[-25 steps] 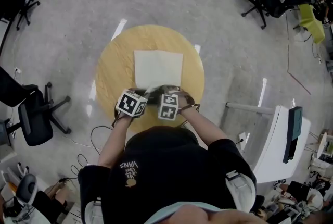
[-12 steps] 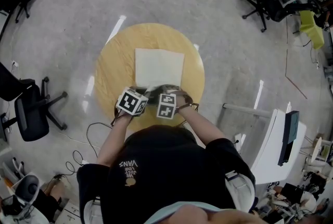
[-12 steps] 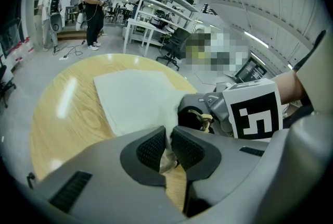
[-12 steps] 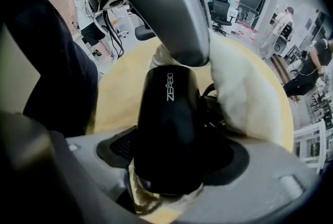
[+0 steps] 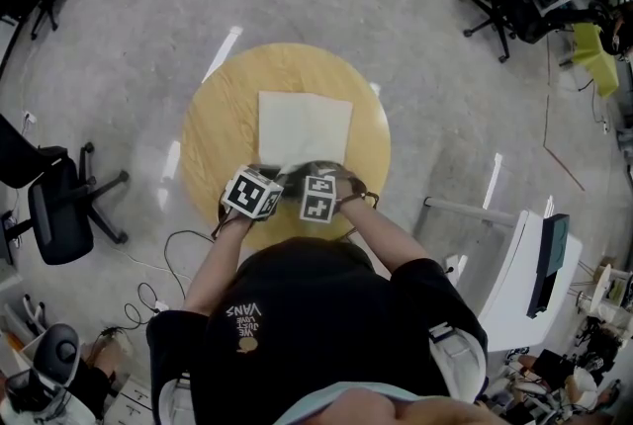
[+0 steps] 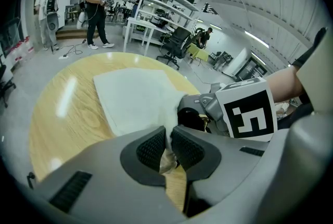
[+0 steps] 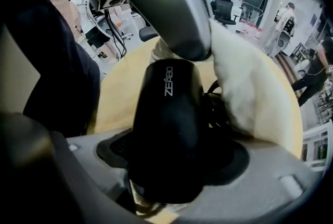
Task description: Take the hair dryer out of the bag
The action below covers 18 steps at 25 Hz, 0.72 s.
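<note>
A round, wood-grain table (image 5: 213,136) is carrying a flat white cloth bag (image 5: 302,127). The left gripper (image 6: 167,147) is pinching the bag's soft open edge. The right gripper (image 7: 171,165) is clamping the smooth black hair dryer (image 7: 169,113), apparently at the bag's mouth.

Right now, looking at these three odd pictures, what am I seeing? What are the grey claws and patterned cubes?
No robot: a person stands at a round wooden table, holding a grey two-jaw gripper in each hand; the cubes are part of them. The top-down picture comes from a camera on the person's head, the other two from cameras riding on each gripper. A flat white cloth bag lies on the table. The left gripper pinches the bag's near edge. The right gripper is clamped on a black hair dryer at the bag's opening.
</note>
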{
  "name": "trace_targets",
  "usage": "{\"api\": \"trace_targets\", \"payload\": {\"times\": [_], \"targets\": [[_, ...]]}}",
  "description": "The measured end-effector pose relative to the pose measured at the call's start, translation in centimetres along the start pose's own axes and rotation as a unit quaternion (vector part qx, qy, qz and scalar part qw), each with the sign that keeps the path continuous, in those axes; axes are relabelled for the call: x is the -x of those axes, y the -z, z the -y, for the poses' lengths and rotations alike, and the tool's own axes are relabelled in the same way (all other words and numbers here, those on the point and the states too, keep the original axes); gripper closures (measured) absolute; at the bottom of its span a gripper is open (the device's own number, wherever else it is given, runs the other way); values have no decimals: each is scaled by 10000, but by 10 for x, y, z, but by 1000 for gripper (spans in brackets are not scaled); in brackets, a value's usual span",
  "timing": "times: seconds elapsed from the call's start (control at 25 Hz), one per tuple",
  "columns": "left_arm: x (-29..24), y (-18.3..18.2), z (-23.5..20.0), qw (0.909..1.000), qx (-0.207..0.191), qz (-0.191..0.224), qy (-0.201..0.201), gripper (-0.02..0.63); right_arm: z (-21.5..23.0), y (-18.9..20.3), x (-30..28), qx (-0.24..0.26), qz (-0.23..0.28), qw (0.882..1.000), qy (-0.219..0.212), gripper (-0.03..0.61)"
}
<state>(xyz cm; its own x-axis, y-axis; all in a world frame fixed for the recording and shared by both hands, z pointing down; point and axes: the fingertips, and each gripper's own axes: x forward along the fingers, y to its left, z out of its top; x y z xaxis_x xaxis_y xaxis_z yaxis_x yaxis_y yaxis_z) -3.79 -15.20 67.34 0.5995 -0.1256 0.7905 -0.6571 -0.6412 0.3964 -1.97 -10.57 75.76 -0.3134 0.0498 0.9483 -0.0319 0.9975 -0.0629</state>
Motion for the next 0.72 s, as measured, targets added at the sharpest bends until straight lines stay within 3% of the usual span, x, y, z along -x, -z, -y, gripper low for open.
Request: {"api": "trace_targets", "payload": {"times": [0.72], "targets": [[-1, 2, 1, 9995, -184, -82, -236, 569, 0, -1, 4, -11, 196, 9998, -62, 223]]}}
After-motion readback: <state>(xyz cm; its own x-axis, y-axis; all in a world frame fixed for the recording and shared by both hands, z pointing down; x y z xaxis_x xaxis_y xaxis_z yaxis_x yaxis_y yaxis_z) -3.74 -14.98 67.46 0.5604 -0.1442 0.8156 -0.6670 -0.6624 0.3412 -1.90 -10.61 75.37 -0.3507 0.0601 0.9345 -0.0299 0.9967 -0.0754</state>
